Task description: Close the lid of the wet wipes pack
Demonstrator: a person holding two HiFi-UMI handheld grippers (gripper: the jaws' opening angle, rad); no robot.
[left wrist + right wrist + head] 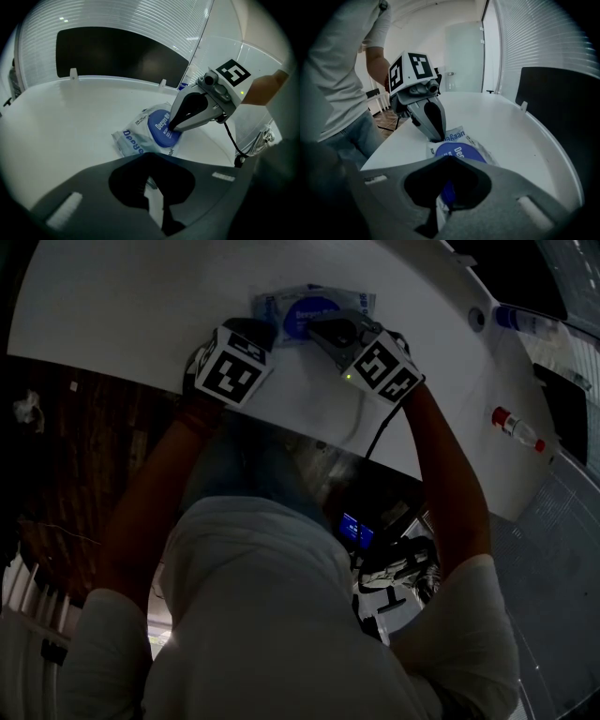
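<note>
The wet wipes pack (315, 309) lies flat near the far edge of the white table (122, 306). Its round blue lid (161, 126) lies flat on the pack. My right gripper (330, 334) is shut, and its tips press down on the lid (461, 152). My left gripper (267, 332) is shut too, with its tip standing on the pack's left corner (452, 136). In the left gripper view the right gripper (174, 125) comes in from the right onto the lid. Each gripper's own jaws, the left gripper (151, 159) and the right gripper (449, 161), hide the near part of the pack.
A small bottle with a red cap (517, 429) lies at the table's right end, and another bottle (521, 320) lies farther back. A black cable (377, 439) hangs off the near table edge. A dark panel (117, 56) stands behind the table.
</note>
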